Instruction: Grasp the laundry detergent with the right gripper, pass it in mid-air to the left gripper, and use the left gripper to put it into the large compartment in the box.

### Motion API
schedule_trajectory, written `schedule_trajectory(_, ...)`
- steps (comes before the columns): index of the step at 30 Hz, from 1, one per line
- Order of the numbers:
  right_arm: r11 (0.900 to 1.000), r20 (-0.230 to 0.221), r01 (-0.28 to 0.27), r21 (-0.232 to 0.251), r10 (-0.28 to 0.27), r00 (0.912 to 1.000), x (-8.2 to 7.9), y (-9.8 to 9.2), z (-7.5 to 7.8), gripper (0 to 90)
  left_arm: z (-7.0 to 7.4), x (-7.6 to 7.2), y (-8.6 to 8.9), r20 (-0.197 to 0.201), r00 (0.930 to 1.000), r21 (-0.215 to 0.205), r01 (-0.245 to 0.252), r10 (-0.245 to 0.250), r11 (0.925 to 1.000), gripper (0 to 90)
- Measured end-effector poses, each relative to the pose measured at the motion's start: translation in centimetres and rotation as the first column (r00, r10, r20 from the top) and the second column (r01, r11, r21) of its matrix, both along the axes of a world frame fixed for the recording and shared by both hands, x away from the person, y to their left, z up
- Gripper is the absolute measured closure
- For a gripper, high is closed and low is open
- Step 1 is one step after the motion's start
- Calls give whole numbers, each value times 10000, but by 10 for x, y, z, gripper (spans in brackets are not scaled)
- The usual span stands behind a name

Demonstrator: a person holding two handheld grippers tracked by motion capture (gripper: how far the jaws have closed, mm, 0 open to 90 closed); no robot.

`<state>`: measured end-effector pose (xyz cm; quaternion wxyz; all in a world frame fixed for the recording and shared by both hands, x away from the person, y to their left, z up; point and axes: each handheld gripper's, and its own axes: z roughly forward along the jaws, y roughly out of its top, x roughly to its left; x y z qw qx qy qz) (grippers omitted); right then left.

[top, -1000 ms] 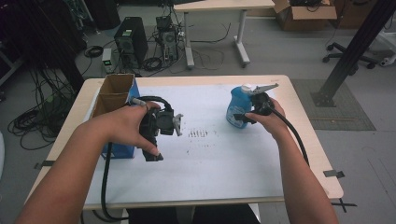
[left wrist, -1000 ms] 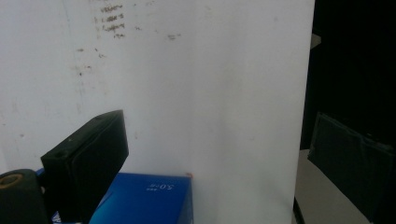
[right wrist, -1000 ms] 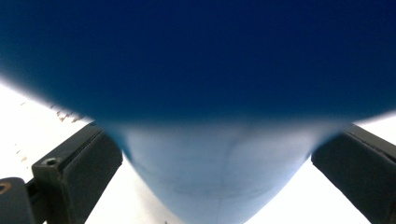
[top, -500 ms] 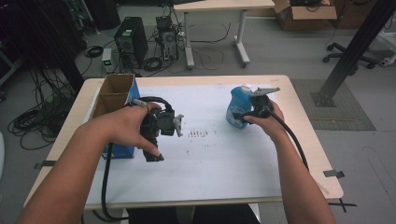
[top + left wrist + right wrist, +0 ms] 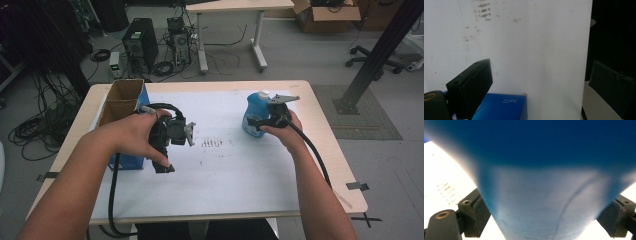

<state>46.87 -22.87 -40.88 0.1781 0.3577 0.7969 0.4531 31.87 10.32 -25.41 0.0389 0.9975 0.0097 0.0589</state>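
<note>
A blue bottle [image 5: 255, 112] with a white cap stands at the right of the white sheet [image 5: 225, 165]. My right gripper [image 5: 261, 121] reaches it from the right. Its jaws have just been closing, and in the right gripper view both pads [image 5: 475, 216] lie against the bottle's [image 5: 549, 195] sides. My left gripper [image 5: 162, 159] hangs at the left, pointing down toward the near edge, beside a blue box [image 5: 131, 161]. In the left gripper view its jaws [image 5: 541, 85] stand wide apart, with a corner of the blue box [image 5: 501, 106] low between them and touching neither.
The blue box has open brown cardboard flaps [image 5: 122, 97] at the table's far left. Dark smudges [image 5: 212, 143] mark the middle of the sheet. The wooden table edge [image 5: 325, 150] runs close behind the right hand. Cables trail from both grippers toward the near edge.
</note>
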Motion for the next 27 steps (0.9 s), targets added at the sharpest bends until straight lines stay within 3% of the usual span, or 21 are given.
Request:
schedule_trajectory(7, 9999, 127, 77, 122, -79, 9999, -1, 1, -2, 150, 0, 0, 0, 18, 10000, -14, 29, -29, 10000, 53)
schedule_trajectory(14, 10000, 372, 87, 46, -89, 9993, -3, 1, -4, 227, 0, 0, 1, 59, 10000, -43, 26, -26, 10000, 52)
schedule_trajectory(16, 9997, 409, 23, 257, -33, 9992, -4, 1, -5, 247, 0, 1, 1, 66, 10000, -46, 21, -21, 10000, 52)
schedule_trajectory(27, 9993, 587, -54, 372, 32, 9983, -6, 1, -8, 312, 0, 0, 1, 68, 10000, -27, -14, 14, 10000, 52)
